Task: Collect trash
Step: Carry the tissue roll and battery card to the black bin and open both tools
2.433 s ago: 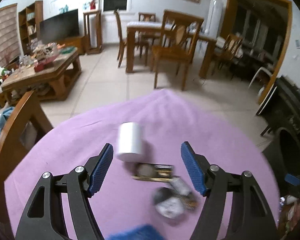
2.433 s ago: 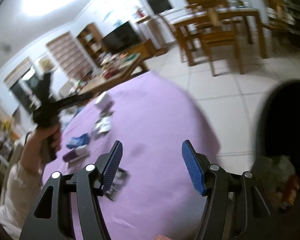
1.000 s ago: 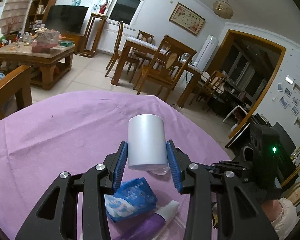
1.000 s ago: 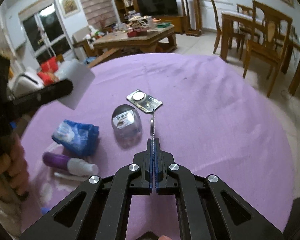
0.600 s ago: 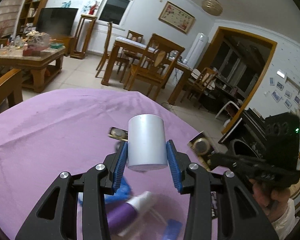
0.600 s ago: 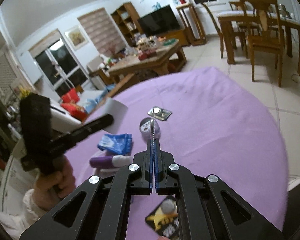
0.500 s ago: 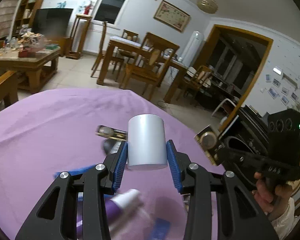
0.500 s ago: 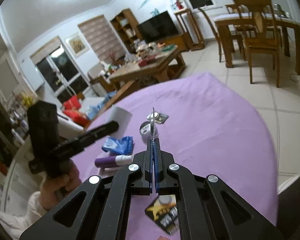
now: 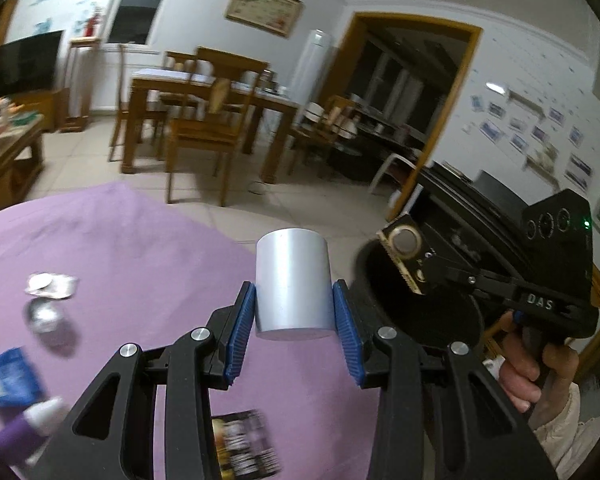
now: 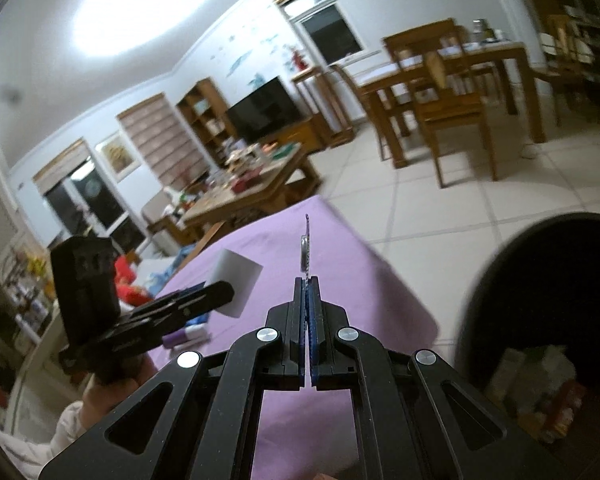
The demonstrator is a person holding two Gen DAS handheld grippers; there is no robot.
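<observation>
Left gripper point(image 9: 294, 318): clamped on white paper cup point(image 9: 292, 284), above purple tablecloth point(image 9: 140, 256). Right gripper point(image 10: 309, 312): closed on flat foil blister card point(image 9: 406, 252), over black trash bin point(image 10: 540, 300).

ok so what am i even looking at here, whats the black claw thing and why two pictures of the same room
No robot here: a person holds a black hand gripper in each hand, and each has a wide-angle camera looking out along its blue-padded jaws.

One picture comes from the left gripper. It is closed on a white cup. The same view shows the right gripper holding a flat foil packet above a black bin.

The other picture comes from the right gripper, so the packet appears edge-on as a thin strip.

On the purple tablecloth lie a silvery blister pack, a round clear lid-like thing, a blue pouch, a purple bottle and a dark wrapper.
</observation>
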